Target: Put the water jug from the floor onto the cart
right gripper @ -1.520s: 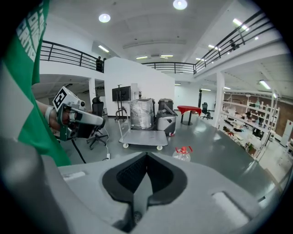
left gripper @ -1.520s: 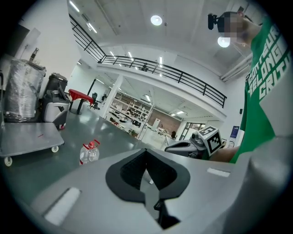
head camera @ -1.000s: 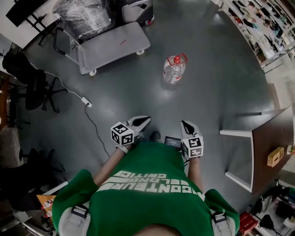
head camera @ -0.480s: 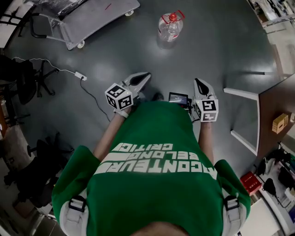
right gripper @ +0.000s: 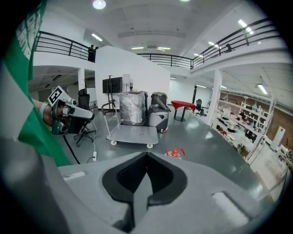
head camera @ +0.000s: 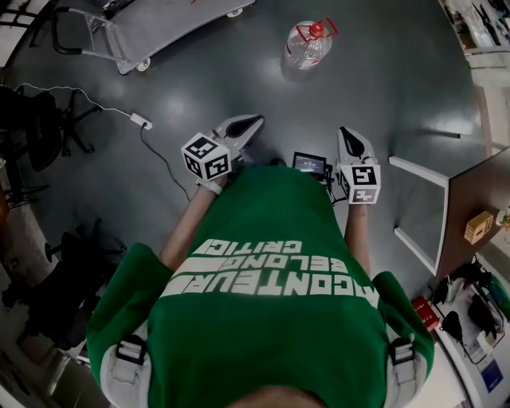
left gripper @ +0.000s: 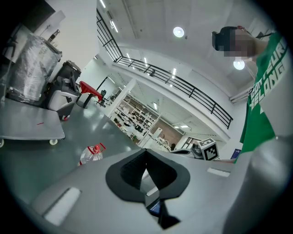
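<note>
The clear water jug (head camera: 309, 44) with a red cap and handle stands upright on the grey floor, well ahead of both grippers. The flat grey cart (head camera: 163, 24) is off to its left. My left gripper (head camera: 253, 122) is held out in front of the green shirt, shut and holding nothing. My right gripper (head camera: 344, 132) is beside it, likewise shut and holding nothing. The left gripper view shows the jug (left gripper: 91, 154) small and far beyond the closed jaws (left gripper: 146, 153). In the right gripper view the jug (right gripper: 174, 153) peeks over the closed jaws (right gripper: 146, 155), with the cart (right gripper: 132, 135) behind.
A plastic-wrapped load (right gripper: 132, 107) stands at the cart's far end. Office chairs (head camera: 56, 131) and a power strip (head camera: 142, 121) with its cable lie to the left. A brown desk (head camera: 486, 187) with white legs (head camera: 414, 167) is on the right.
In the head view the jug and cart have slid toward the top edge of the frame. Both grippers stay shut in front of the torso, carried along with the person.
</note>
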Available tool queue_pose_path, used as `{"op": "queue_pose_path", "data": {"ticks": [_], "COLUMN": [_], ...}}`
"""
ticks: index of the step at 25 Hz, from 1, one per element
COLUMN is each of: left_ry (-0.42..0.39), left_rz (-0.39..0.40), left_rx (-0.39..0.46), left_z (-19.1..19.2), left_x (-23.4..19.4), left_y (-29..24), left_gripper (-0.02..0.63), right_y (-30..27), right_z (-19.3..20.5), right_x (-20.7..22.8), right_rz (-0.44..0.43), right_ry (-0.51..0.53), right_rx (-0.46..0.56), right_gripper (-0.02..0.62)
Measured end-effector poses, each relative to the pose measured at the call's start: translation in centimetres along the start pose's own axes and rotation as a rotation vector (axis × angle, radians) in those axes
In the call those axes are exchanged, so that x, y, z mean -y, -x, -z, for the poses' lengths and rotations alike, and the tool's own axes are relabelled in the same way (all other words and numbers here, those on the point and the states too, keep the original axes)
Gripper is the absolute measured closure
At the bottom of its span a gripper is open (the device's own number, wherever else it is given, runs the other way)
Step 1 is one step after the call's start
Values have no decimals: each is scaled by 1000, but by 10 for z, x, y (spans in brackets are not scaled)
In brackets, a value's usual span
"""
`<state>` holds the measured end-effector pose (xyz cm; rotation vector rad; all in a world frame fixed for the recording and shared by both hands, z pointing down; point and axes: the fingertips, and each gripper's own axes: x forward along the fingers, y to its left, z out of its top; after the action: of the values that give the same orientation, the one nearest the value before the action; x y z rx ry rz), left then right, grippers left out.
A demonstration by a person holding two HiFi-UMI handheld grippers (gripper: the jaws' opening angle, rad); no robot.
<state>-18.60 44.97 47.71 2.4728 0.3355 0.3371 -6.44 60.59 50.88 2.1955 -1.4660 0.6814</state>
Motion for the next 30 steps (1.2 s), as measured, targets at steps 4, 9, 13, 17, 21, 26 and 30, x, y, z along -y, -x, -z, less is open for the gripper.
{"op": "queue_pose_path", "data": {"ticks": [4, 9, 13, 17, 21, 26, 30], "left_ry": [-6, -8, -11, -5, 5, 9, 6], "left_rz": [3, 10, 23, 30, 23, 27, 17], "left_rx": [-4, -2, 0, -2, -4, -12, -15], "left_z": [-17, -38, -50, -55, -60, -65, -71], "left_x": [-24, -51, -67, -84, -100, -108, -116], "left_y": [3, 7, 12, 20, 25, 11, 0], "left_gripper": [597, 596, 597, 597, 596, 597, 597], "right_y": [-25, -55, -92, -86, -82, -92, -113], "right_z": [-27, -43, -42, -55, -71, -72, -76], "right_x": [-10, -16, -44, -58, -44, -34, -25], "right_rz": [-10, -15, -133, -119, 16, 0, -33], "right_ry": [19, -67, -811, -314, 54, 25, 43], "right_rx": [7, 49, 384, 96, -10, -20, -26], "right_gripper": [601, 603, 601, 603, 601, 601, 603]}}
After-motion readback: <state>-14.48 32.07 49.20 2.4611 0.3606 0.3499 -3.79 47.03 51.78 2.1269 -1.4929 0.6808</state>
